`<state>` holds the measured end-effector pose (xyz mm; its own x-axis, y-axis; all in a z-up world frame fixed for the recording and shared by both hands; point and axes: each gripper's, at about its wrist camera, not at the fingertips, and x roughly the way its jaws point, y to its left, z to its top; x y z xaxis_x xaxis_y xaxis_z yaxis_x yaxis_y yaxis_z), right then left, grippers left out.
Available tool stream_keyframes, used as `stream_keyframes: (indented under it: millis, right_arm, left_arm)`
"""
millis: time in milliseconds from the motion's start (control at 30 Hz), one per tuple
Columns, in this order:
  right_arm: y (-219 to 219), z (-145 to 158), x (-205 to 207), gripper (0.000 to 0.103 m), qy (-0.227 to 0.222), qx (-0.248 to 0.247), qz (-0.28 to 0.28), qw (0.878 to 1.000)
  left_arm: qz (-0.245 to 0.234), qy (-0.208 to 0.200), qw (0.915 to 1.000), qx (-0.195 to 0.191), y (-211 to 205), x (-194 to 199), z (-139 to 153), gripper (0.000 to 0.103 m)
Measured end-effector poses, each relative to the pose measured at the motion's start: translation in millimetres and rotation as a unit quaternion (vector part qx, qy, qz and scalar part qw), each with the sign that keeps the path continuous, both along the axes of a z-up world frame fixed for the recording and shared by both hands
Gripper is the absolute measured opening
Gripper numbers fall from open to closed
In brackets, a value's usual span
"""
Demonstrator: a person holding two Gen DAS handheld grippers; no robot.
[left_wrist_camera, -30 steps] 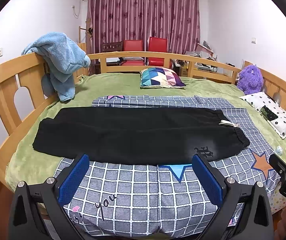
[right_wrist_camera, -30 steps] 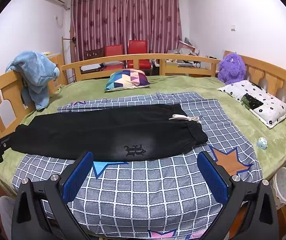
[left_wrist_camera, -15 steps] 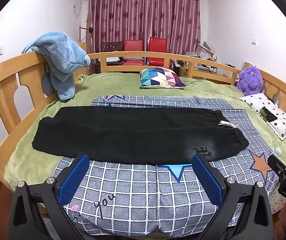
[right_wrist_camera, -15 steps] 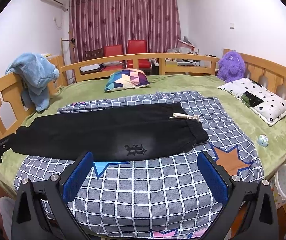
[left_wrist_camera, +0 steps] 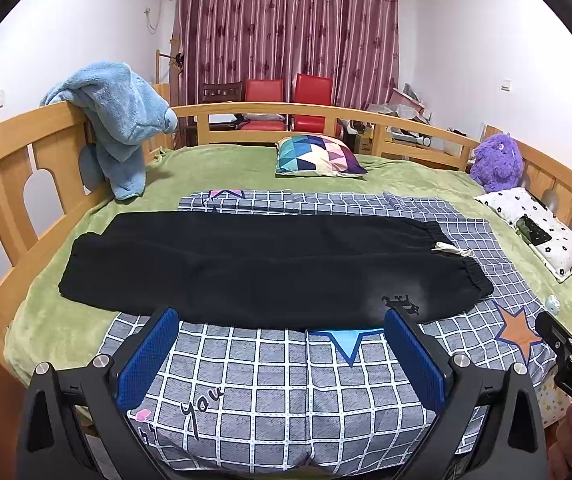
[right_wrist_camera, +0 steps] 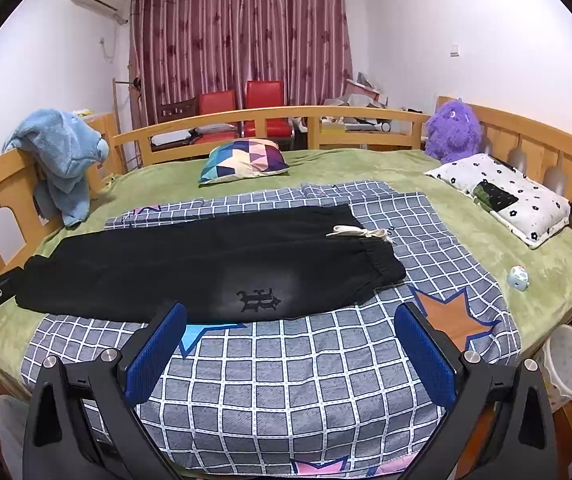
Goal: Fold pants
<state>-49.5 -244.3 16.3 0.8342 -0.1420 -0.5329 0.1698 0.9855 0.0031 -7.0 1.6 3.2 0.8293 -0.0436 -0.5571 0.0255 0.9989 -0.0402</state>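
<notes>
Black pants (left_wrist_camera: 270, 264) lie flat across mid-frame on the checked sheet (left_wrist_camera: 293, 384), already doubled leg over leg. Waistband with white drawstring (right_wrist_camera: 359, 234) sits at frame right, cuffs at frame left, running onto the green blanket (left_wrist_camera: 46, 320). Laid out lengthwise like this so each tool can take one end.

Left tool (left_wrist_camera: 282, 354): jaws wide apart, nothing between the blue pads, hovering over the sheet just short of the pants' near edge. Right tool (right_wrist_camera: 289, 348): same, spread wide and empty, lined up near the printed logo (right_wrist_camera: 260, 299) towards the waistband end. Each tool's tip shows at the edge of the other's view, so they stand side by side at the near bed edge.

Judgement: pre-grasp stage, crosswise folds not started. Next probably needs a pinch at the cuffs and one at the waistband. Risk is catching only the top layer, or grabbing the sheet too.
</notes>
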Motion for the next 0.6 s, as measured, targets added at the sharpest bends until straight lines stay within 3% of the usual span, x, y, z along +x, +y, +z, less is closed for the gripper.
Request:
stream_keyframes:
  millis: [600]
  right_arm:
    - [4.7,4.6,-6.1,0.102,-0.012,-0.005,0.005,1.000]
  left_arm:
    - [0.007,0.004,0.9999,0.007,-0.9,2.9,-3.2,0.103]
